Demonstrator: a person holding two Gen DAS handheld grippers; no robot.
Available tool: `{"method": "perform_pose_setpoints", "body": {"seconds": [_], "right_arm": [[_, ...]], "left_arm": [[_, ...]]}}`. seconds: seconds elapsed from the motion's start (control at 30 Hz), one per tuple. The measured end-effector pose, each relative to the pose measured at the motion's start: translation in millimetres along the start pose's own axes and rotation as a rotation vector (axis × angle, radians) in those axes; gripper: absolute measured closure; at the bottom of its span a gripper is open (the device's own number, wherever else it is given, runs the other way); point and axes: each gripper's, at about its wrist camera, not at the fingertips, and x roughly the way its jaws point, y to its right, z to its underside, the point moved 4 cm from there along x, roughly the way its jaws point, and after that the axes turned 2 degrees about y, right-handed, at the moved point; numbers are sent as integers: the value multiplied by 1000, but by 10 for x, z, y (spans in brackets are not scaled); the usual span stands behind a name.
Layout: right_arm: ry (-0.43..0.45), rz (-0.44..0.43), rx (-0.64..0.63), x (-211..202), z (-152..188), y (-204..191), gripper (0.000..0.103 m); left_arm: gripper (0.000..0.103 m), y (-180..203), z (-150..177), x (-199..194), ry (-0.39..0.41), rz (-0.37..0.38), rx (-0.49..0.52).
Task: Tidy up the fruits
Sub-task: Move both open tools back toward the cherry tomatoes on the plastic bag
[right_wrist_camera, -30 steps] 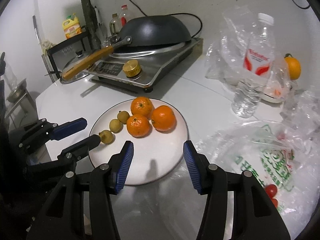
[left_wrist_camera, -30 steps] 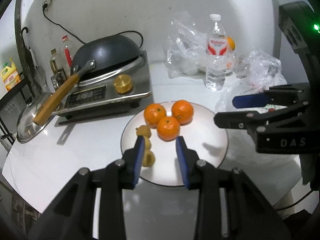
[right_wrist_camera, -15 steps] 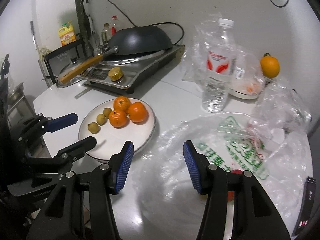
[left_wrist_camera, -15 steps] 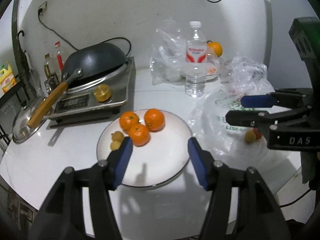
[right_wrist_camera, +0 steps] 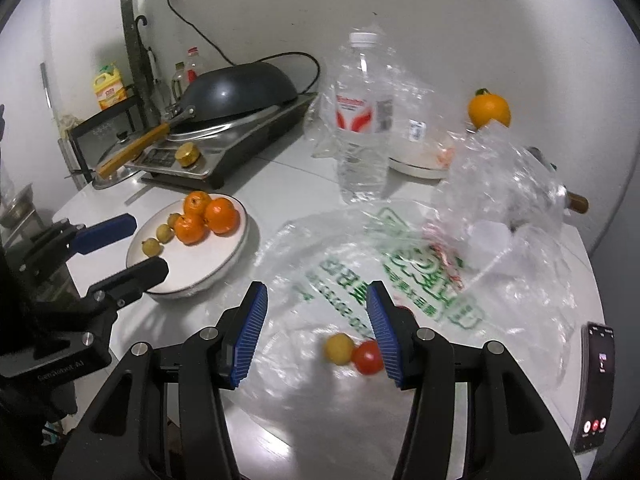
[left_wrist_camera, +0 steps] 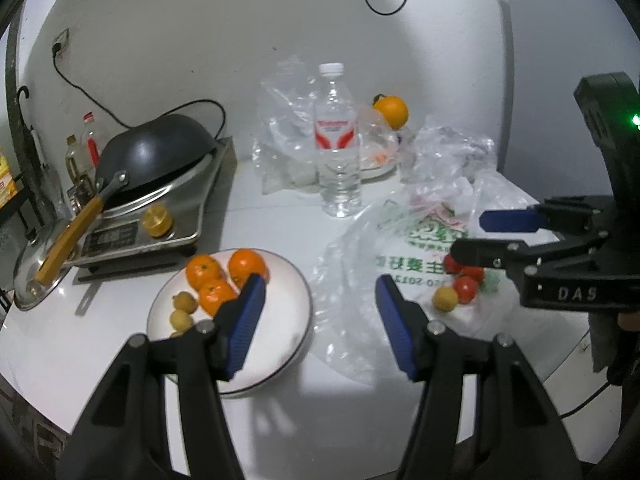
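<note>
Right wrist view: right hand-held gripper [right_wrist_camera: 316, 320] gapes empty above the plastic bag [right_wrist_camera: 400, 264].

The left gripper [left_wrist_camera: 320, 300] hangs with jaws apart and nothing between them, just right of the white plate [left_wrist_camera: 292, 320]. On the plate sit three oranges [left_wrist_camera: 224, 276] and what look like small yellow-green fruits [left_wrist_camera: 182, 310]. Right of the plate lies a printed plastic bag [left_wrist_camera: 404, 248].
</note>
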Motion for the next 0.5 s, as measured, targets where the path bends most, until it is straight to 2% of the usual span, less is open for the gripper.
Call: {"method": "perform_pose_setpoints", "body": {"seconds": [0.3, 0.5], "right_arm": [[-4, 12, 26, -88, 149, 320, 49], [-7, 6, 37, -90, 241, 487, 60]], "left_arm": [[44, 326, -55, 124, -22, 32, 36], [44, 559, -72, 220, -39, 46, 80]]}}
